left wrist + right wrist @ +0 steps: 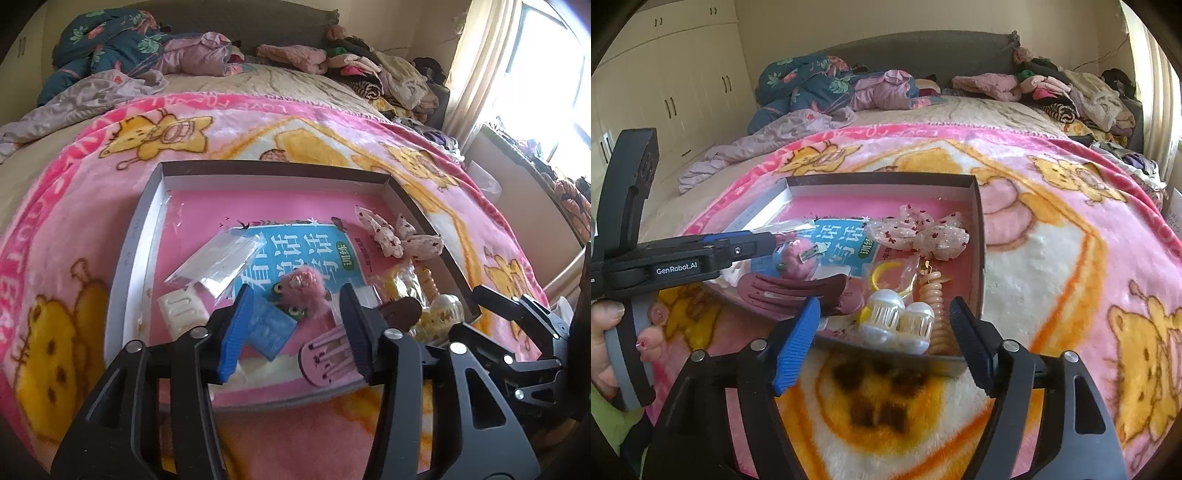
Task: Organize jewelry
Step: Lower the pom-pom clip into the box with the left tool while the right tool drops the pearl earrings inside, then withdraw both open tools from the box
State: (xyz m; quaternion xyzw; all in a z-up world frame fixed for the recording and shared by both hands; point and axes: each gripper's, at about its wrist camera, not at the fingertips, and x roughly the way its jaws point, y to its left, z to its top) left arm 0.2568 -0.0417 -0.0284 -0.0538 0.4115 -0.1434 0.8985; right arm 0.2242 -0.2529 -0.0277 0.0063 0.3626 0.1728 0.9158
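The left gripper [295,325] hangs with its jaws spread over the near half of the shallow box [155,206], holding nothing; straight ahead between its fingers lies the fluffy pink hair clip [301,290], resting on the blue booklet [295,251] that covers the box floor. In the right wrist view that gripper reaches in from the box's left side, its tip right at the fluffy pink hair clip [798,258], though whether it touches cannot be told. A small blue packet [271,328] sits just beside the left finger, and the mauve claw clip [332,354] lies against the right finger near the box's near edge, its long axis running roughly along that edge. The right gripper [882,336] is also spread and empty, stationed just outside the near right corner of the box, where the two white pearl claw clips [897,321] and the coiled peach hair tie [932,295] lie directly ahead of it. The sheer dotted bow [923,232] rests against the box's right wall, further in. By my judgement the left gripper is much the nearer to the fluffy clip and need only drop and close; the right is better placed for the corner pieces.
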